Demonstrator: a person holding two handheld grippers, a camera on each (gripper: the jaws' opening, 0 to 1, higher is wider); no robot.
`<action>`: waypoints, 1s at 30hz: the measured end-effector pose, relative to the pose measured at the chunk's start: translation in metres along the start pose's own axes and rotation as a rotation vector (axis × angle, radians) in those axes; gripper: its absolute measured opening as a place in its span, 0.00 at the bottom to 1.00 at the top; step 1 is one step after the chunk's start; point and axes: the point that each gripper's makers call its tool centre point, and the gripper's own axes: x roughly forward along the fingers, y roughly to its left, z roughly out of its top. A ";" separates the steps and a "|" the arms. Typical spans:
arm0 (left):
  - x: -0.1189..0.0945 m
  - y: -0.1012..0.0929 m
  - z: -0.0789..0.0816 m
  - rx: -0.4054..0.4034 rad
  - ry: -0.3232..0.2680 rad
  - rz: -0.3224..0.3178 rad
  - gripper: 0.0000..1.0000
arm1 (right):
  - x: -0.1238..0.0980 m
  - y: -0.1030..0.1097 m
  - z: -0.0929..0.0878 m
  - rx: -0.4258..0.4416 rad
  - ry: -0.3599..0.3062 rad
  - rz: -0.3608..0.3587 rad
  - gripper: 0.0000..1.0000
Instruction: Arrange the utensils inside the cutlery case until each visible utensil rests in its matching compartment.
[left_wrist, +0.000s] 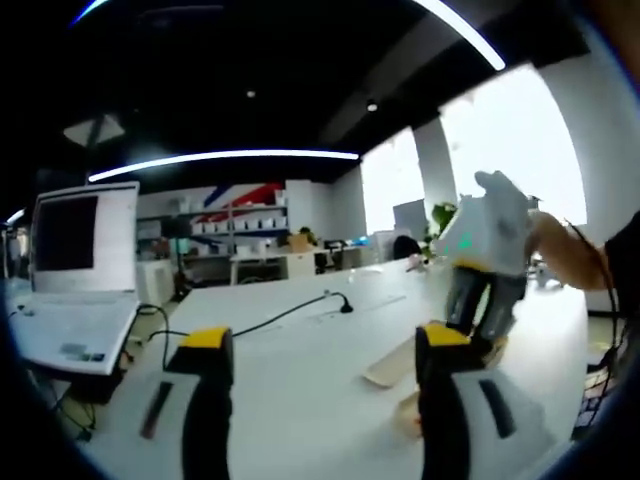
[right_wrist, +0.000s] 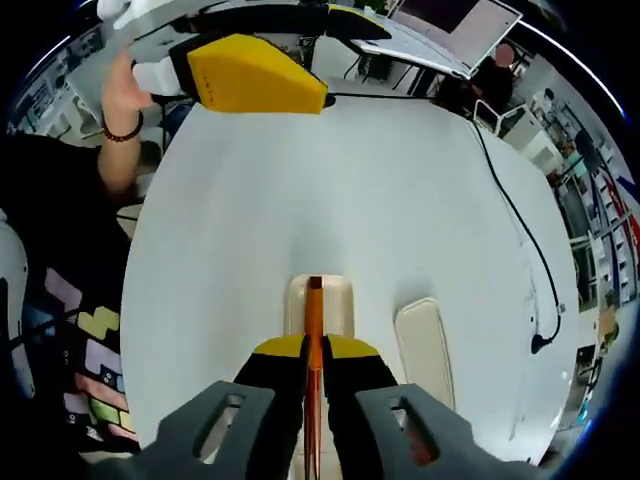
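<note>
In the right gripper view my right gripper (right_wrist: 315, 350) is shut on a thin orange utensil (right_wrist: 315, 305) that runs forward between its yellow-tipped jaws. The utensil's end lies over a pale wooden compartment (right_wrist: 335, 300) on the white table; a second pale wooden piece (right_wrist: 425, 350) lies just to the right. In the left gripper view my left gripper (left_wrist: 322, 345) stands open above the table with nothing between its jaws. There the right gripper (left_wrist: 478, 320) reaches down to the pale wooden pieces (left_wrist: 390, 365), held by a hand. The left gripper (right_wrist: 270, 60) shows at the top of the right gripper view.
An open laptop (left_wrist: 75, 270) sits at the table's left end. A black cable (left_wrist: 290, 315) crosses the white table (left_wrist: 300, 400). A person's hand with a bead bracelet (right_wrist: 120, 105) holds the left gripper. Patterned floor lies past the table edge (right_wrist: 130, 300).
</note>
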 end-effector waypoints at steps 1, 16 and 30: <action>0.000 -0.001 0.001 -0.001 -0.002 -0.004 0.78 | 0.004 0.001 -0.001 -0.003 0.005 -0.003 0.04; 0.004 -0.004 0.001 0.000 0.002 -0.015 0.78 | 0.025 -0.008 -0.009 0.015 0.037 0.008 0.04; 0.004 -0.002 0.001 -0.001 0.001 -0.012 0.78 | 0.028 -0.010 -0.012 0.027 0.045 0.018 0.04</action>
